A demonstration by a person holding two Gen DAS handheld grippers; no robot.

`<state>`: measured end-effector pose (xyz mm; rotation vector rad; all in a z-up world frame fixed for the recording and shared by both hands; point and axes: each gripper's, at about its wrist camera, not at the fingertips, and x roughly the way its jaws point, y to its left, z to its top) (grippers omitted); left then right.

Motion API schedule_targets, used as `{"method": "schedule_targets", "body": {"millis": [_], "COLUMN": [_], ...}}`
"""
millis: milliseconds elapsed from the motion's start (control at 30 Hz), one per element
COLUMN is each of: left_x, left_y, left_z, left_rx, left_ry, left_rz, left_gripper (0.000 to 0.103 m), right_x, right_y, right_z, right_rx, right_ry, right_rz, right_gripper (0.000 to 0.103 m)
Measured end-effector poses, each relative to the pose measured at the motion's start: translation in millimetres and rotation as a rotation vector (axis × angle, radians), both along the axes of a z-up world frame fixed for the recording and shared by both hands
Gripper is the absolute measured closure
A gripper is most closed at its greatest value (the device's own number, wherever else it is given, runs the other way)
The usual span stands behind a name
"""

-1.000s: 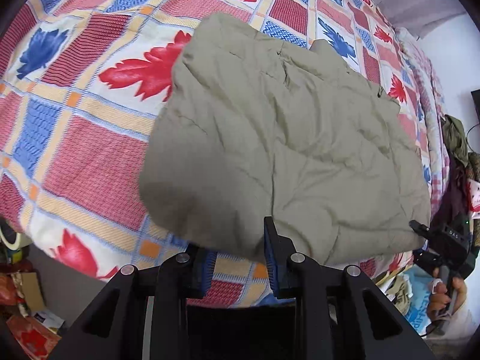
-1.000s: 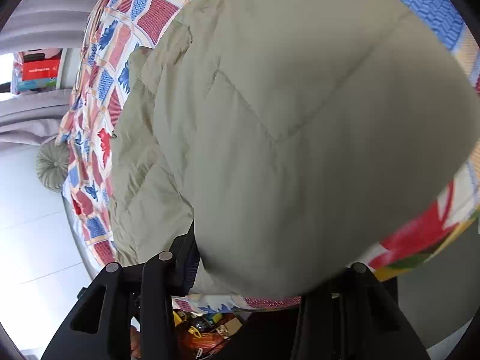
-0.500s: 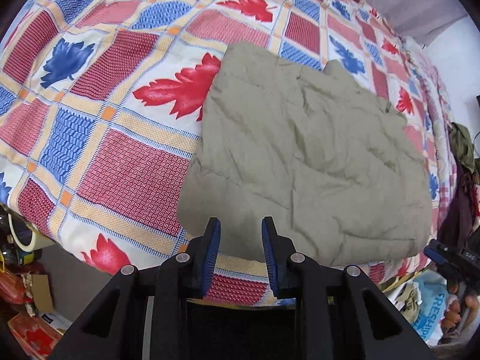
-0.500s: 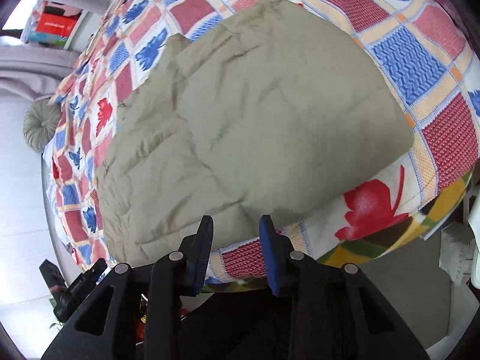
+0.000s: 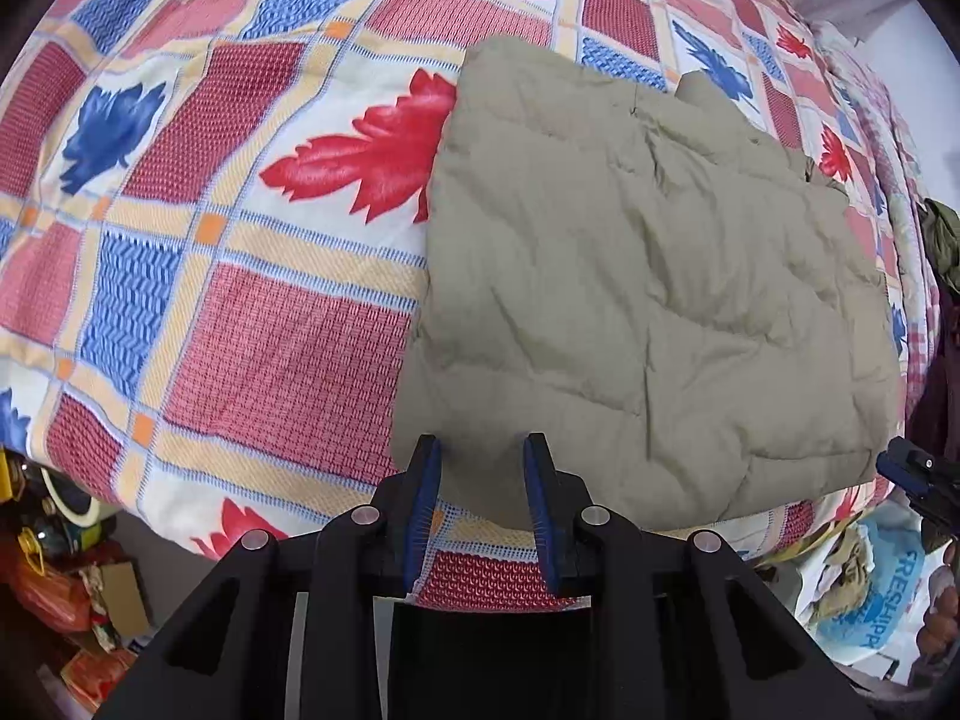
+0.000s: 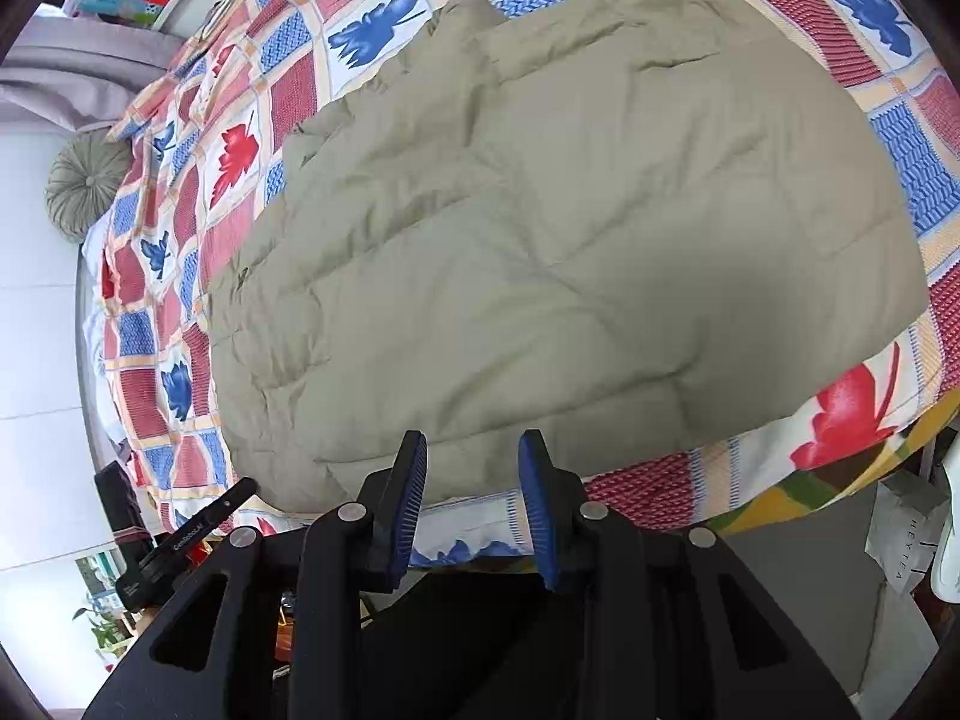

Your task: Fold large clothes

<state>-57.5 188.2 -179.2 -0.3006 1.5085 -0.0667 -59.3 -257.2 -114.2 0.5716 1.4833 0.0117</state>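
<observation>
A khaki quilted garment (image 5: 648, 300) lies folded flat on the bed near its front edge; it also fills the middle of the right wrist view (image 6: 570, 228). My left gripper (image 5: 481, 450) is open and empty, held just off the garment's near left corner. My right gripper (image 6: 471, 447) is open and empty, just off the garment's near edge. The right gripper's tip shows at the right edge of the left wrist view (image 5: 918, 474), and the left gripper's body shows at lower left in the right wrist view (image 6: 186, 534).
The bed is covered by a red, blue and white leaf-patterned sheet (image 5: 240, 240). A round grey-green cushion (image 6: 87, 180) sits at the bed's far end. Clutter and bags (image 5: 864, 612) lie on the floor beside the bed, with boxes at left (image 5: 78, 600).
Both grippers have let go of the garment and pulled back from it. The garment, lifted and close to the cameras a second ago, now lies flat on the bed.
</observation>
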Motion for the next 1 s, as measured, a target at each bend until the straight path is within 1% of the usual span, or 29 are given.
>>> {"method": "schedule_targets", "body": {"millis": [33,67,100,133,167,333,367,400,567,667,733,767,833,967,1000], "left_x": [1.6,3.1,4.6,5.6,7.5,15.4,16.8,16.3,20.8,23.6,24.8,25.6,27.5,31.0,31.9], "left_y": [1.4,3.1,5.4,7.5,9.4,14.3,15.1,15.5,9.2,4.5,1.1,-0.7,-3.5,-4.7,-3.8], "left_z": [1.4,3.3,6.7,10.4,13.7,16.2,16.7,16.2,15.8,12.7,10.4,9.1,4.4,-7.9,-10.1], "left_rx": [0.001,0.001,0.01,0.017,0.015,0.023,0.033,0.042,0.059,0.076,0.117,0.124,0.132,0.075,0.063], "left_ry": [-0.003,-0.009,-0.024,-0.043,-0.057,-0.073,-0.079,-0.082,-0.095,-0.095,-0.109,-0.119,-0.119,-0.089,-0.085], "left_rz": [-0.003,-0.004,0.005,0.01,0.007,0.002,0.002,0.004,-0.018,-0.034,-0.044,-0.056,-0.075,-0.089,-0.085], "left_gripper": [0.059,0.043,0.014,0.007,0.007,0.007,0.006,0.0,0.0,0.0,0.0,0.0,0.0,0.0,0.0], "right_x": [1.8,3.2,4.9,6.6,8.4,10.9,10.8,10.4,8.6,8.4,8.7,9.7,10.5,11.2,11.3], "right_y": [5.1,8.8,14.5,19.8,24.3,44.8,47.7,50.5,54.9,54.8,55.5,55.0,56.5,60.9,61.6], "right_z": [0.6,1.5,2.4,3.6,4.9,9.3,9.4,9.1,6.4,3.9,2.9,2.5,0.5,-6.2,-8.4], "right_rx": [-0.003,-0.006,-0.009,-0.014,-0.016,-0.029,-0.033,-0.037,-0.05,-0.059,-0.068,-0.074,-0.088,-0.109,-0.112], "right_ry": [0.0,-0.001,-0.003,-0.005,-0.008,-0.02,-0.018,-0.017,-0.009,-0.002,-0.006,-0.009,-0.011,-0.013,-0.009], "right_rz": [0.006,0.011,0.017,0.023,0.029,0.052,0.057,0.062,0.064,0.062,0.066,0.072,0.086,0.111,0.114], "right_gripper": [0.068,0.068,0.068,0.068,0.068,0.068,0.068,0.068,0.067,0.06,0.051,0.047,0.035,0.031,0.022]}}
